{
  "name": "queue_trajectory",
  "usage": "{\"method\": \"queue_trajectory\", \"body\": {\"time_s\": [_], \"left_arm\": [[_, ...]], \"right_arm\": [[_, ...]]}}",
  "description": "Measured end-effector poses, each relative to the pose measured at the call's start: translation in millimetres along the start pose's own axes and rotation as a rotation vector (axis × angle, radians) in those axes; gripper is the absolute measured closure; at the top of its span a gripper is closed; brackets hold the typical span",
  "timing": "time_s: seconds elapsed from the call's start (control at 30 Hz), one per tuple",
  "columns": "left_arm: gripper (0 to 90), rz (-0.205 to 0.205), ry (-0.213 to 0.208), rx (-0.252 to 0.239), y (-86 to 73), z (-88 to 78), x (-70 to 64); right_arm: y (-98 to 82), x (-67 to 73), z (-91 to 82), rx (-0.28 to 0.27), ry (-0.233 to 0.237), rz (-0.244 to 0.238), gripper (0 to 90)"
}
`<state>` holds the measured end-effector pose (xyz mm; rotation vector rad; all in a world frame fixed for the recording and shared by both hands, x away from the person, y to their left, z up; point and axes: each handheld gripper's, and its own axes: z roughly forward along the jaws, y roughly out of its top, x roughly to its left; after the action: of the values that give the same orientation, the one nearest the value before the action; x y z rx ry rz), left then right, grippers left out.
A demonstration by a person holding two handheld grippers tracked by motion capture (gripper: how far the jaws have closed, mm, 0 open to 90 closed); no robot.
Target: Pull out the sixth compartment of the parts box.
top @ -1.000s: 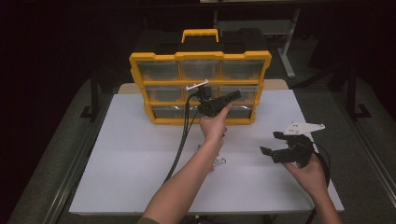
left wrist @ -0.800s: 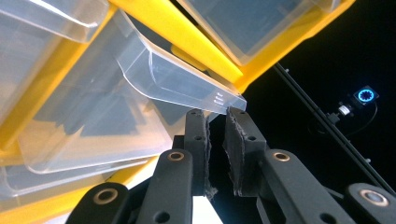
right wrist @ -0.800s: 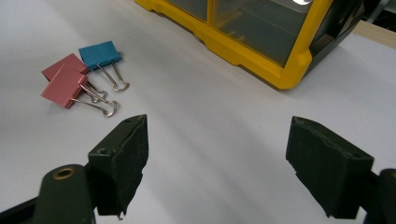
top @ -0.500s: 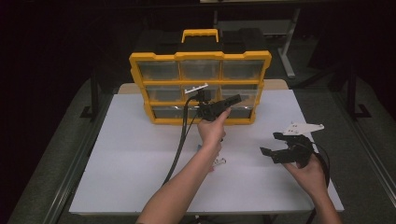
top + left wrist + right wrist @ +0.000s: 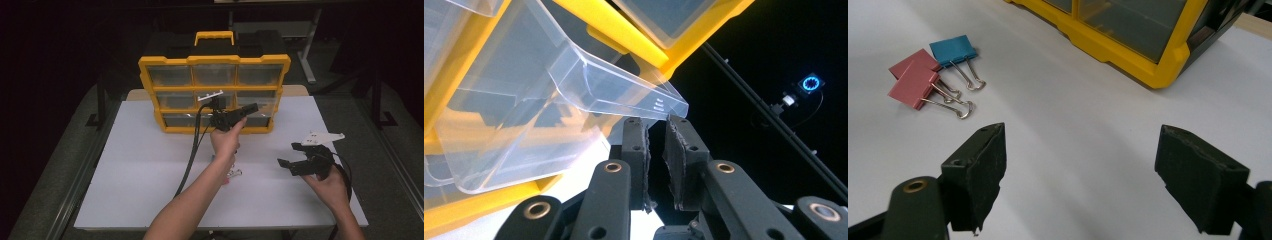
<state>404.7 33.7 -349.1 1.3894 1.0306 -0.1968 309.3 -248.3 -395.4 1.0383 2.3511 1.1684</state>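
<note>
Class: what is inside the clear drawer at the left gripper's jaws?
The clear drawer looks empty through its walls; its far corners stay hidden behind the yellow organizer frame.

Glossy plastic, matt rubber, bright wire

The organizer [image 5: 214, 60] frame is smooth yellow plastic; its drawer [image 5: 574, 95] is clear, glossy plastic. At ten o'clock on the matt white table [image 5: 1088, 125], binder clips [image 5: 930, 75] show painted bodies and shiny wire handles.
</note>
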Motion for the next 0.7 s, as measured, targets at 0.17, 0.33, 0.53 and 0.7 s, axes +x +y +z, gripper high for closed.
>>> {"method": "queue_trajectory", "body": {"time_s": [0.17, 0.33, 0.53, 0.7], "left_arm": [[65.4, 0.102, -0.008, 0.103, -2.1, -5.9, -5.1], [64.9, 0.272, -0.019, 0.184, 8.1, -19.7, -13.6], [63.8, 0.449, -0.074, 0.246, 30.3, -30.5, -23.8], [63.8, 0.610, -0.069, 0.336, 49.6, -29.8, -38.4]], "right_arm": [[0.0, 0.4, -0.7, 0.000, 0.001, -0.007, 19.5], [-0.7, -1.1, -2.5, -0.006, -0.004, 0.002, 19.5], [0.5, 1.1, -0.1, -0.003, 0.008, 0.001, 19.4], [2.3, 2.5, 0.2, -0.020, 0.018, -0.004, 19.4]]}}
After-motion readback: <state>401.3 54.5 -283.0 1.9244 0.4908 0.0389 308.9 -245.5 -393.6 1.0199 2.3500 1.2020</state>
